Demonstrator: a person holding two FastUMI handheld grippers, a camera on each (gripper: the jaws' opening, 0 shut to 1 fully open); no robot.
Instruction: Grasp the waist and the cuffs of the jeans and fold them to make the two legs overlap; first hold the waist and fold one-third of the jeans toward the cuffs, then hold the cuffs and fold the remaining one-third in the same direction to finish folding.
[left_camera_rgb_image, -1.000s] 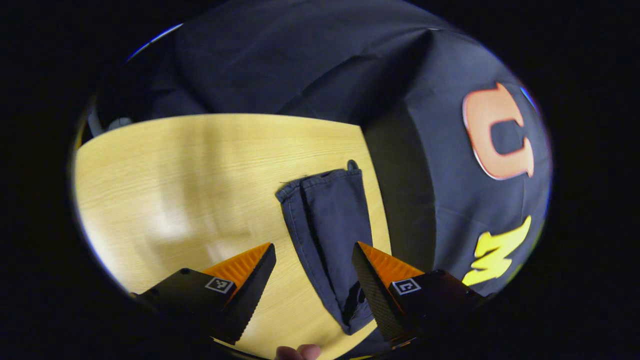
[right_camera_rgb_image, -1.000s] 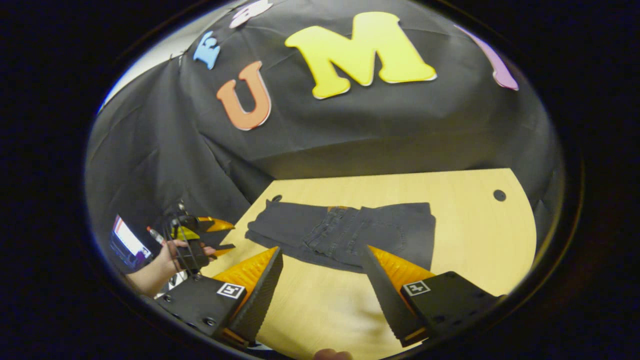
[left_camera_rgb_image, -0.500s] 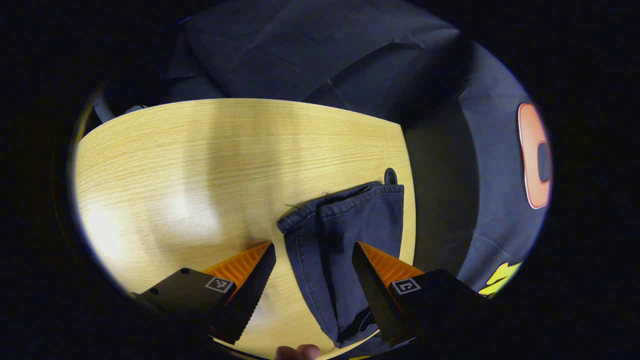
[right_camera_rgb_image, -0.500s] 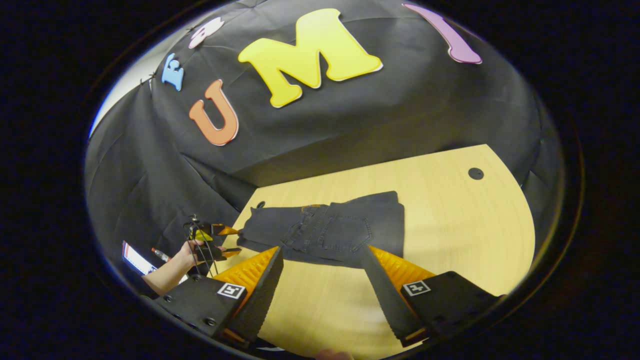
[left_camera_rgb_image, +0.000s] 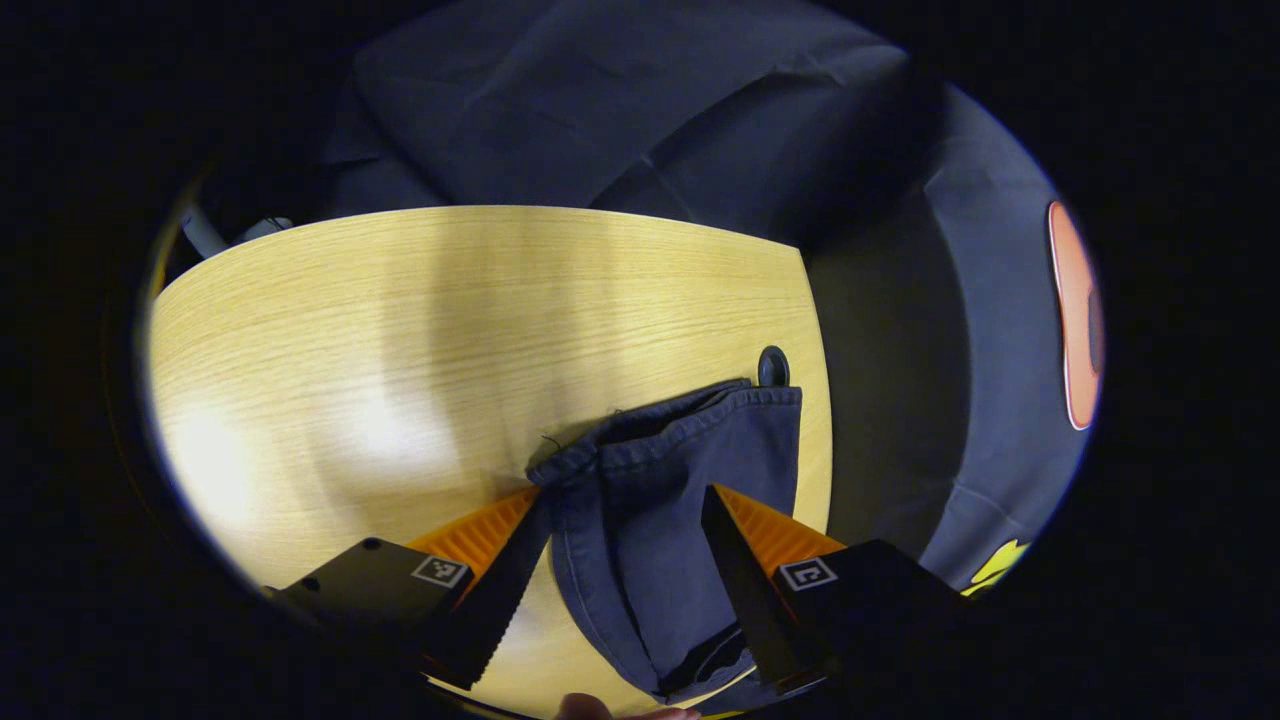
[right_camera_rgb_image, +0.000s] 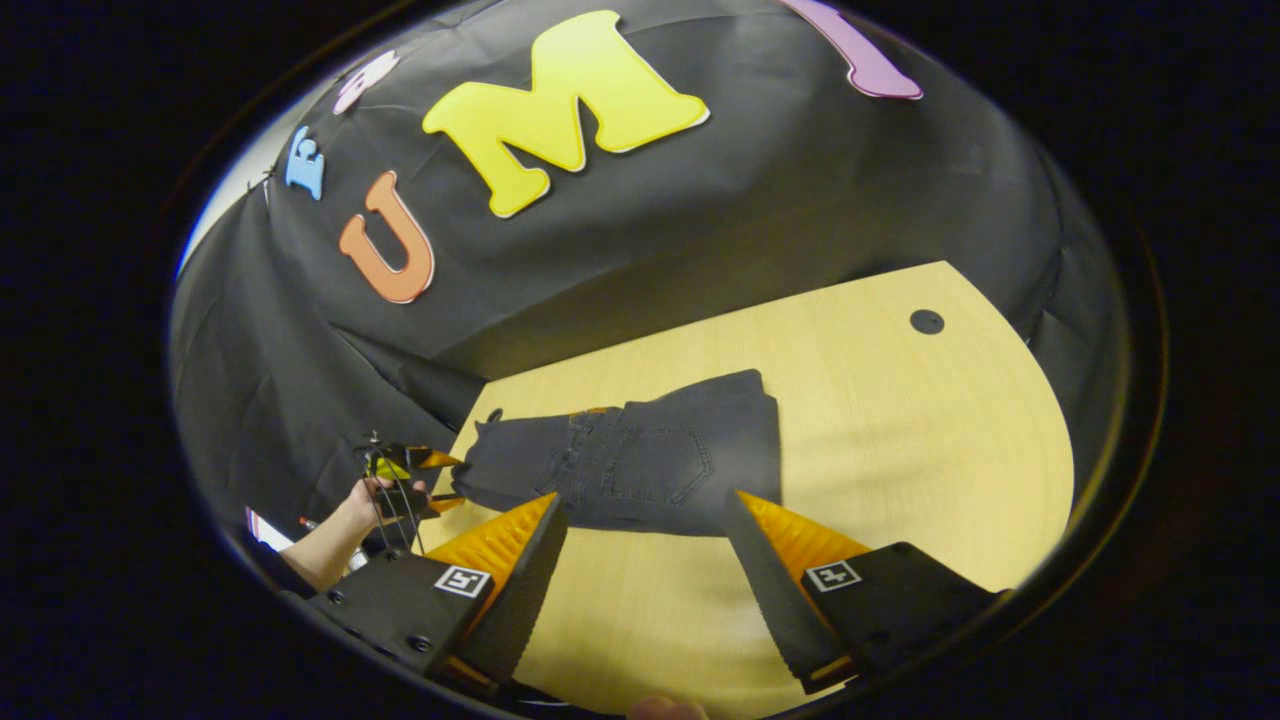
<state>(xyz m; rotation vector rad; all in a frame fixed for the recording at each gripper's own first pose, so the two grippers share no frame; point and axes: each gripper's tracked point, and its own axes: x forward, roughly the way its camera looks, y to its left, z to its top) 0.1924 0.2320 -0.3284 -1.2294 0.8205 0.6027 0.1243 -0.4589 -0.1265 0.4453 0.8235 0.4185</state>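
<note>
Dark denim jeans (right_camera_rgb_image: 640, 465) laid folded on the wooden desk (right_camera_rgb_image: 900, 420).
Cuffs (left_camera_rgb_image: 665, 450) at the desk's corner are straddled by the open left hand-held gripper (left_camera_rgb_image: 625, 505); the right hand-held gripper (right_camera_rgb_image: 645, 520) is held open, empty.

In the left gripper view the jeans (left_camera_rgb_image: 665, 520) run off the edge at about 6 o'clock, so the waist end is cut away, and whether the left gripper (left_camera_rgb_image: 625, 535) presses the cuff cloth between its fingers cannot be told. In the right gripper view the left gripper (right_camera_rgb_image: 425, 478) (far off, at 8 o'clock) is too small to judge, and the hand (right_camera_rgb_image: 362, 507) holding it is cut at the forearm
</note>
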